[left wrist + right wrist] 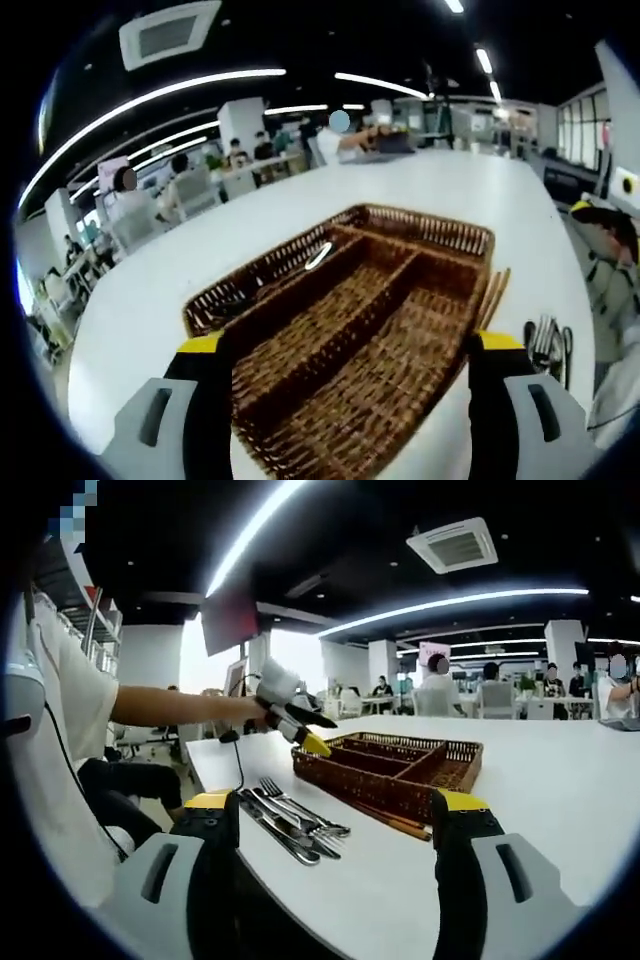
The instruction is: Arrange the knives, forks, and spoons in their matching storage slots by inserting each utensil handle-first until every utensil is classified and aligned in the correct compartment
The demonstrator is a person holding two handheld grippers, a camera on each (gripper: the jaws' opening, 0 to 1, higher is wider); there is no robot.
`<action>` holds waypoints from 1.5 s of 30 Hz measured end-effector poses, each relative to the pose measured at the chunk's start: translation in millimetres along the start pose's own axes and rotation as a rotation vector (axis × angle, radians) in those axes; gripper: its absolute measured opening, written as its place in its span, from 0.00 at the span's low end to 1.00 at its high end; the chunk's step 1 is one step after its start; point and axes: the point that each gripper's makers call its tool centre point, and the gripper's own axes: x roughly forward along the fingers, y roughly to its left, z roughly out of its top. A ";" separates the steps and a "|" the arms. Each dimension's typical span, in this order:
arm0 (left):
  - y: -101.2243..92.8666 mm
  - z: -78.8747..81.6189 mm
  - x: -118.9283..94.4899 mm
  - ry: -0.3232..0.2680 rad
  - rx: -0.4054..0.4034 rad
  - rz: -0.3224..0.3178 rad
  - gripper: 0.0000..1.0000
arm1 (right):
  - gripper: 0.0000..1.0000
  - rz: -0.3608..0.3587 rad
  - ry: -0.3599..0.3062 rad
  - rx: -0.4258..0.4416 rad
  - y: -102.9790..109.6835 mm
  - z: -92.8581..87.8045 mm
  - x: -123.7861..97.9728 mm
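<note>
A brown wicker tray [300, 330] with long compartments lies on the white table, straight ahead of my open left gripper [348, 345]. Something shiny, perhaps a metal utensil [318, 257], rests in its far left slot. Right of the tray lie chopsticks [495, 292] and a bunch of metal cutlery [548, 345]. In the right gripper view, forks and knives [295, 820] lie loose between the jaws of my open right gripper [335, 802], which holds nothing. Chopsticks [390, 822] lie against the tray [400, 770]. The left gripper [322, 732] hovers over the tray's near end.
The table's edge [215, 780] runs close to the cutlery, with a person's arm [170, 705] reaching over it. Several people sit at tables in the background [150, 200]. Bare white tabletop [560, 800] stretches beyond the tray.
</note>
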 end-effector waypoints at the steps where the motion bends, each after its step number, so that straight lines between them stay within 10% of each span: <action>1: -2.0 -0.4 -1.9 -0.006 -0.004 -0.002 1.00 | 0.82 -0.001 -0.004 0.001 0.2 0.8 -0.8; 45: -81.4 -43.5 -59.3 -0.115 -0.118 -0.009 0.97 | 0.82 0.065 0.117 0.006 28.6 -37.1 22.4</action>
